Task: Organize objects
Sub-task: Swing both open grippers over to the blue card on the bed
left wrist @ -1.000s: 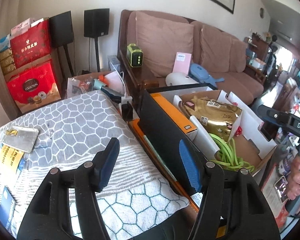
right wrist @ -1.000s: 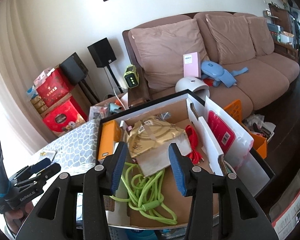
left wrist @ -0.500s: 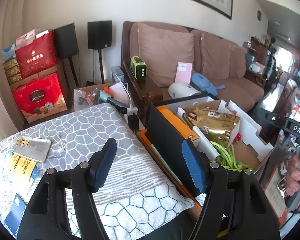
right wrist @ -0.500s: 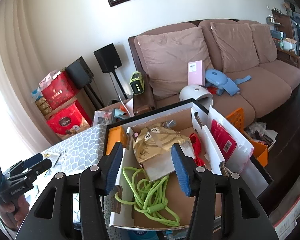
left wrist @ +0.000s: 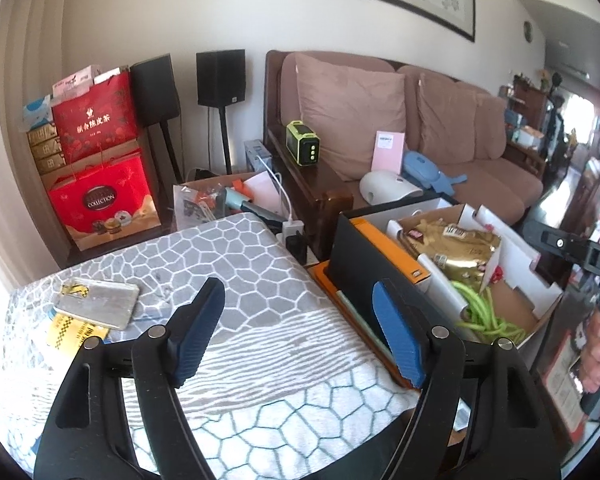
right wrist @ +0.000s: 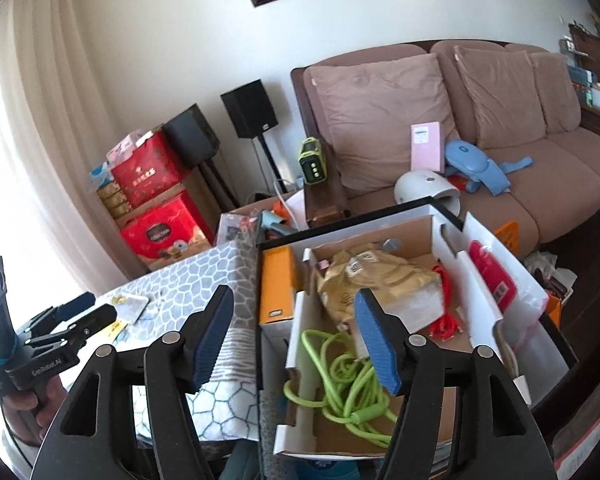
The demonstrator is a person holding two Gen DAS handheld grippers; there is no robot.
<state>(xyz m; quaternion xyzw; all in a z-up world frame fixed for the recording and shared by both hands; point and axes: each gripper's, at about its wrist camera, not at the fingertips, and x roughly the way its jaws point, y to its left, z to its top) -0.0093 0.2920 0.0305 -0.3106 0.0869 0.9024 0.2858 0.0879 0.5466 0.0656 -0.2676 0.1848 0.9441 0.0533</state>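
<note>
Both the left gripper (left wrist: 298, 328) and the right gripper (right wrist: 294, 330) hang empty, jaws just widening; next means choosing something from the black-rimmed cardboard box (right wrist: 440, 236), perhaps the green cord (right wrist: 340, 380).

Brown sofa (left wrist: 440, 128), black speakers (left wrist: 221, 77)
</note>
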